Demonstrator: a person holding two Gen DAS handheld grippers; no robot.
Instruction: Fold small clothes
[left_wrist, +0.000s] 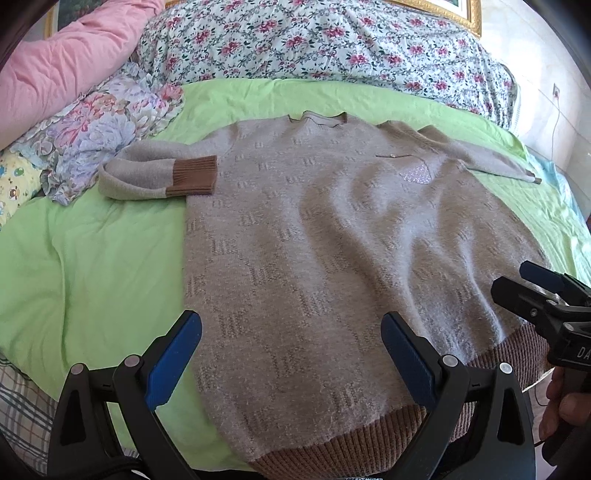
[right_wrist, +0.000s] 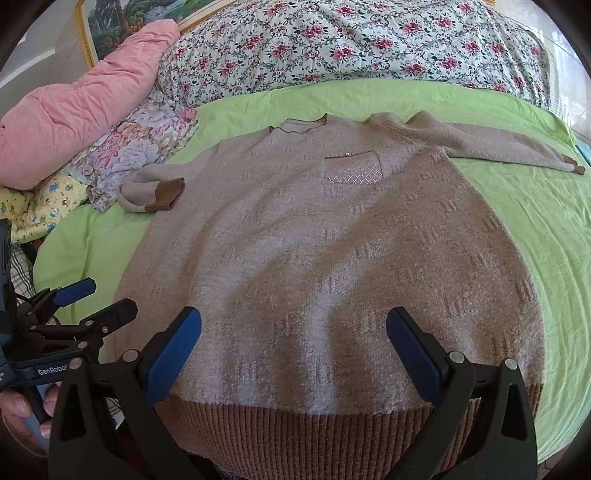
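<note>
Green bedding (left_wrist: 92, 258) covered the bed, with a flowered quilt (left_wrist: 332, 40) heaped at twelve o'clock and a pink cover (left_wrist: 62, 66) bunched toward ten. On the green sheet lay a grey-brown sweater (left_wrist: 314, 229), front up, collar (left_wrist: 317, 120) at twelve o'clock and ribbed hem (right_wrist: 295, 432) at six, nearest both cameras. One sleeve (left_wrist: 147, 177) at nine o'clock was already doubled back, its brown cuff (left_wrist: 192, 175) touching the body's edge; the other sleeve (right_wrist: 498, 151) stretched out flat toward two o'clock. The left gripper (left_wrist: 291, 350) hung above the hem with its fingers spread wide and nothing between them. The right gripper (right_wrist: 293, 349) was likewise wide open and empty over the hem. The work seemed to be at its start, with only one sleeve partly dealt with. A sensible next move would be to take the straight sleeve near its cuff (right_wrist: 578, 170) and lay it across the chest, which calls for a long reach over the soft knit.
</note>
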